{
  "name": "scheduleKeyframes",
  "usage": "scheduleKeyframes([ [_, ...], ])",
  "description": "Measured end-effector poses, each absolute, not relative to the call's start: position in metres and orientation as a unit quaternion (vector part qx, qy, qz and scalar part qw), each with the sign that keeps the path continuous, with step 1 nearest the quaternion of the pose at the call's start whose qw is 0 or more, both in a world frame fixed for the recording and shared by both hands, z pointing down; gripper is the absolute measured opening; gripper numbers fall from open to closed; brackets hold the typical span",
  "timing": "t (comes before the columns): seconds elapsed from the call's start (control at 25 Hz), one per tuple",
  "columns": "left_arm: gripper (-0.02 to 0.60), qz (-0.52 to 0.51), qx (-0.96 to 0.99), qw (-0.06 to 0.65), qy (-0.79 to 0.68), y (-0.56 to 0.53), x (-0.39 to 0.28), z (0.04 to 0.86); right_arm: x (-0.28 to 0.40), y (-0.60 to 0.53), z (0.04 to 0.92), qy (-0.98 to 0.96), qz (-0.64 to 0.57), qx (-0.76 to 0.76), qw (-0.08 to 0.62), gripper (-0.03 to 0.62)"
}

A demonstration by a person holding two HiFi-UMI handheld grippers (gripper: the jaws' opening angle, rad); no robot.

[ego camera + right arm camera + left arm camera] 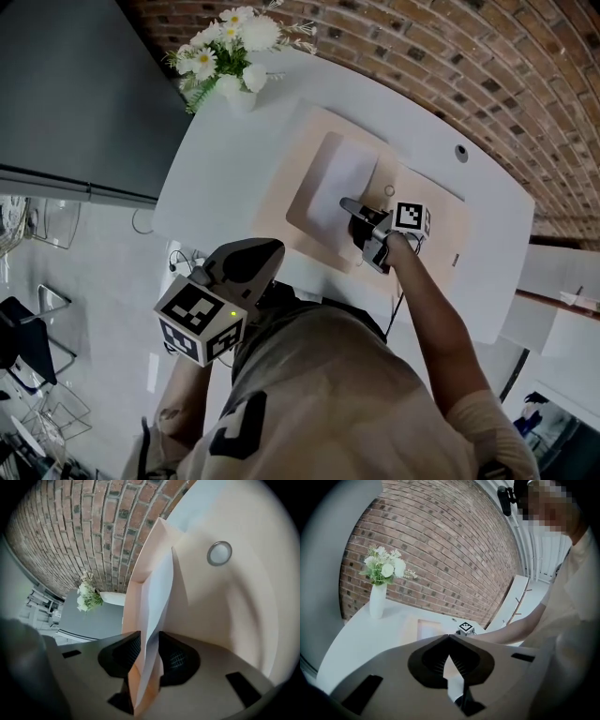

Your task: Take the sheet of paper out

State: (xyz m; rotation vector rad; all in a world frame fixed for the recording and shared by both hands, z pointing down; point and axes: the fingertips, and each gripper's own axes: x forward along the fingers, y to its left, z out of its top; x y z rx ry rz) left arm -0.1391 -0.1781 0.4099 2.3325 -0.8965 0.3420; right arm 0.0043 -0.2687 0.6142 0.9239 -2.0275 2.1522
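A white sheet of paper [337,183] lies in an open beige folder [319,136] on the white table [211,178]. My right gripper [349,204] is at the sheet's near edge. In the right gripper view the sheet [157,597] and a beige folder leaf [133,597] stand up between the two pads of the right gripper [149,651]. A narrow gap remains between the pads, and they do not clamp the sheet flat. My left gripper [270,251] is held low by the table's near edge, away from the folder. Its tips [449,638] meet with nothing between them.
A white vase of flowers [230,56] stands at the table's far left corner. A round metal disc [460,152] is set in the tabletop to the right of the folder. A dark cabinet [75,94] lies left of the table, and a brick wall [422,56] behind it.
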Motion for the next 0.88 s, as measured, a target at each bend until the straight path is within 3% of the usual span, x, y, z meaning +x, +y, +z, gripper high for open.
scheduleKeyframes([
  [0.24, 0.014, 0.131, 0.882, 0.304, -0.335, -0.177, -0.14, 0.41, 0.015, -0.265, 0.627, -0.645, 0.683, 0.34, 0.05, 0.031],
  [0.88, 0.014, 0.131, 0.887, 0.294, -0.33, -0.172, -0.141, 0.406, 0.02, -0.258, 0.614, -0.663, 0.655, 0.357, 0.063, 0.024],
])
